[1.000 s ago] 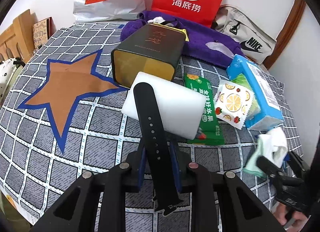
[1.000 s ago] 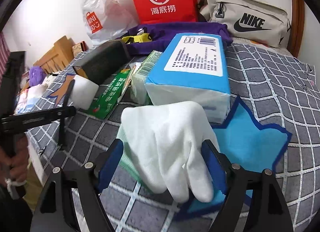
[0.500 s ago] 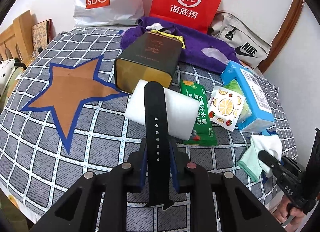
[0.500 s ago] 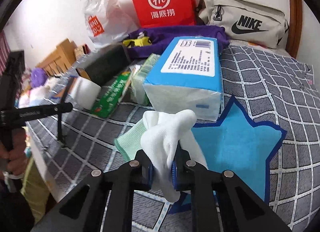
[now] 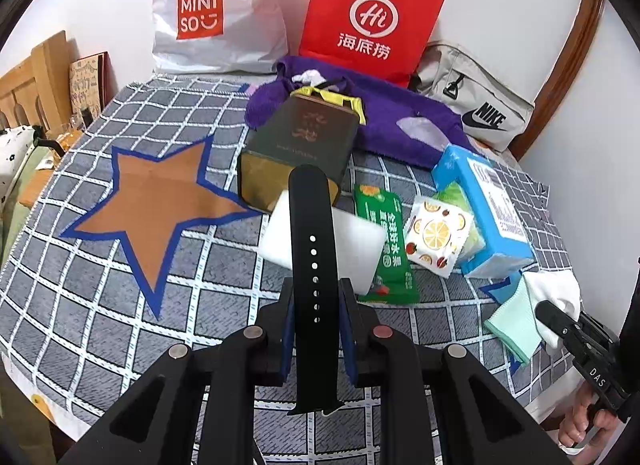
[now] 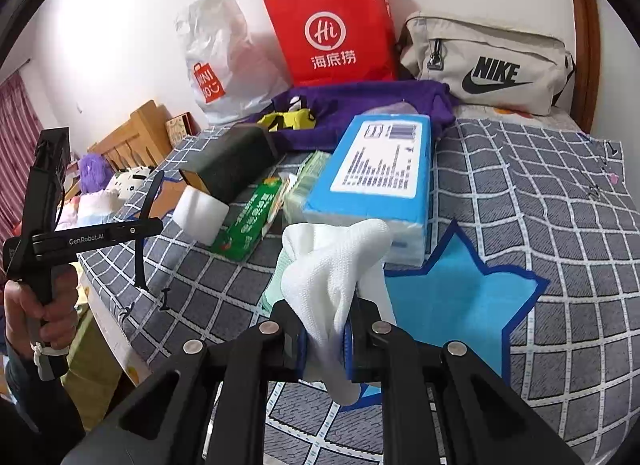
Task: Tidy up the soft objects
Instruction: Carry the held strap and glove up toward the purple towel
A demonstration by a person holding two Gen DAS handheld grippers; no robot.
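Left wrist view: left tool [image 5: 316, 329] pinching a black watch strap [image 5: 312, 249], which stands up between its fingers; white foam block [image 5: 320, 241] just beyond, brown star patch [image 5: 152, 205] ahead-left on the bed.

Right wrist view: right tool [image 6: 326, 339] clamped on a white glove [image 6: 332, 265], bunched above the fingers, cuff hanging below; blue star patch [image 6: 460, 297] just right; tissue pack [image 6: 380, 169] directly ahead.

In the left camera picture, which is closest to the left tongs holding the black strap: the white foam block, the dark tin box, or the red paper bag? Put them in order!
From the left tongs, which grip the black strap:
1. White foam block, just past the tips, behind the strap.
2. Dark tin box, lying on its side behind the block.
3. Red paper bag, standing at the back against the wall.
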